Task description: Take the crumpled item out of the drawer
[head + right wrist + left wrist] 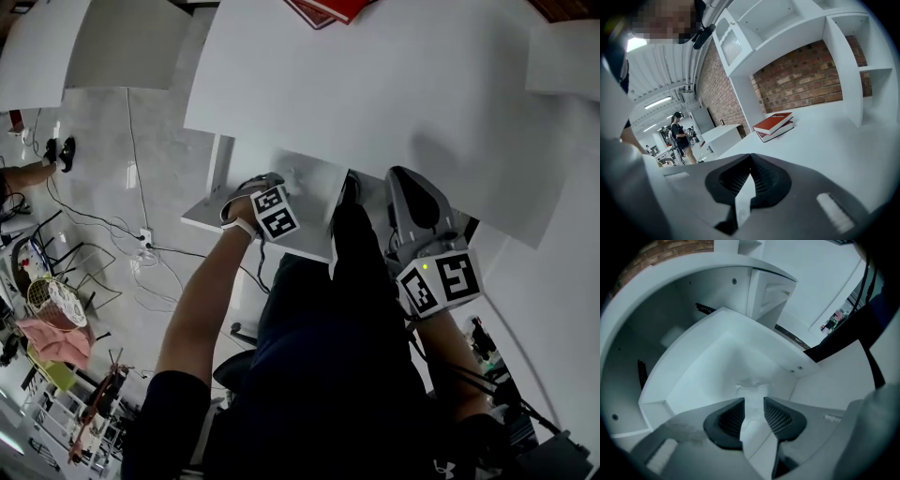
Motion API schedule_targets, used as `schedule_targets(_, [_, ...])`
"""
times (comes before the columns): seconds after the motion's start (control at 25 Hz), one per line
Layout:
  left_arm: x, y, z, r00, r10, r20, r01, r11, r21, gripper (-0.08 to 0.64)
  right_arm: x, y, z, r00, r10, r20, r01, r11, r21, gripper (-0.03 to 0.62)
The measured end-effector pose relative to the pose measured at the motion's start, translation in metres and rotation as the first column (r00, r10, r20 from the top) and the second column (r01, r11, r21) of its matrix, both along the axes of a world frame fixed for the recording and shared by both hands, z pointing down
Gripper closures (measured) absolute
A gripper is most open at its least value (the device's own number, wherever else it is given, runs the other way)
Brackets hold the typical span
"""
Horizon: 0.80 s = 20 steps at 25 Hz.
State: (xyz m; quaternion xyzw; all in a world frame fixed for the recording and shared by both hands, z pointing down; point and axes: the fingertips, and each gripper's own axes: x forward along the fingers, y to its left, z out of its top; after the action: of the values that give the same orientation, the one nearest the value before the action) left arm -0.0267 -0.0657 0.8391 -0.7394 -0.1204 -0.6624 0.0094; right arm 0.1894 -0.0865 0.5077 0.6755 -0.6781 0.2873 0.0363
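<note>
**Now at the drawer: left jaws parted over the crumpled item, right jaws closed on nothing**

Between the jaws of my left gripper point(753, 401) there is only a narrow gap, and they grip nothing. Just past their tips lies the crumpled item point(752, 386), a small white wad resting on the floor of the drawer point(764, 341). It sits so close to the tips that I cannot tell whether they touch it. The drawer is white and pulled out from under the surface point(375, 84), and I point down into it from above its front edge. In the head view, my left gripper point(255, 187) reaches into the drawer at the surface's near edge.

The jaws of my right gripper point(751, 159) are pressed together, tip to tip, with nothing in them. They point across the white surface towards a red book point(774, 124) that lies flat well ahead of me. Behind the book is a brick wall point(801, 79), framed by white shelving point(843, 70). Far off to the side stands a person point(679, 136) in dark clothes.
</note>
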Motion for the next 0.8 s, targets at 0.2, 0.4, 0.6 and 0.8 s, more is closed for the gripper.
schedule_targets(0.2, [-0.002, 0.007, 0.018, 0.996, 0.053, 0.067, -0.052, 0.998, -0.028, 0.429, 0.006, 0.006, 0.003, 1.000, 0.018, -0.002, -0.018, 1.000, -0.017, 0.589])
schedule_targets(0.4, [-0.002, 0.007, 0.032, 0.994, 0.048, 0.101, -0.045, 0.998, -0.035, 0.454, 0.006, 0.006, 0.010, 1.000, 0.009, 0.002, -0.008, 0.999, -0.033, 0.589])
schedule_targets(0.6, [-0.005, 0.006, 0.042, 0.993, 0.027, 0.113, -0.024, 0.999, -0.025, 0.476, 0.002, 0.005, 0.014, 1.000, -0.007, 0.005, 0.007, 0.999, -0.044, 0.589])
schedule_targets(0.8, [-0.005, 0.003, 0.047, 0.994, 0.007, 0.108, -0.006, 1.000, -0.003, 0.510, -0.002, 0.002, 0.020, 1.000, -0.028, 0.005, 0.028, 0.998, -0.055, 0.589])
